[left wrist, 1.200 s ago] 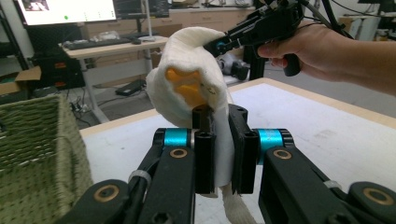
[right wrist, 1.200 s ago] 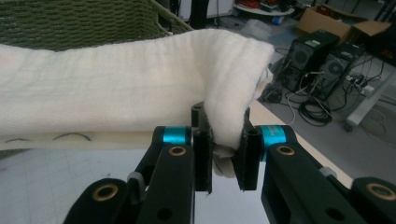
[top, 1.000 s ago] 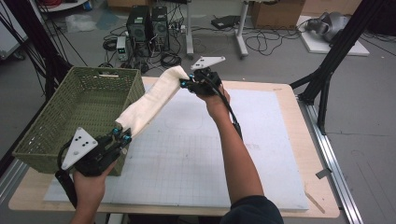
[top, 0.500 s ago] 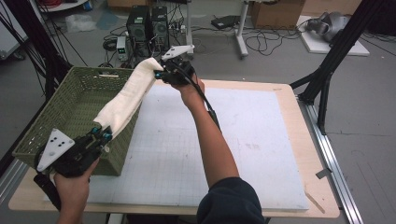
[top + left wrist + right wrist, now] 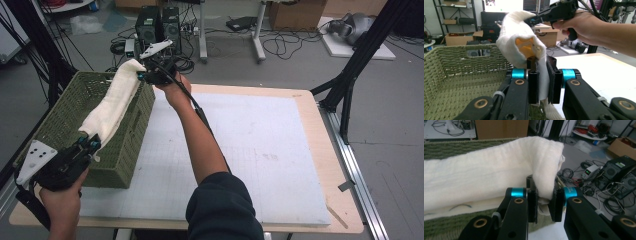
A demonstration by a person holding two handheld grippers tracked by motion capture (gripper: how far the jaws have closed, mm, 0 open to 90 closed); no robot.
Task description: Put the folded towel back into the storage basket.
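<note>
The left gripper point(image 5: 92, 145) pinches one end of a folded white towel point(image 5: 112, 102); its jaws are pressed onto the cloth. The right gripper point(image 5: 142, 76) clamps the other end. The towel stretches between them, above the green basket point(image 5: 60, 120).

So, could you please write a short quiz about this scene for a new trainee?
1. True or false: the cream towel is held at both ends, one end in each gripper.
2. Over which thing does the towel hang? A) the white mat B) the green woven basket C) the floor
3. Fill in: the right gripper holds its end of the towel above the basket's ____ rim, as the high view shows it.

Key:
1. True: the left gripper and the right gripper are both shut on the towel.
2. B, the green woven basket.
3. Far.
</note>
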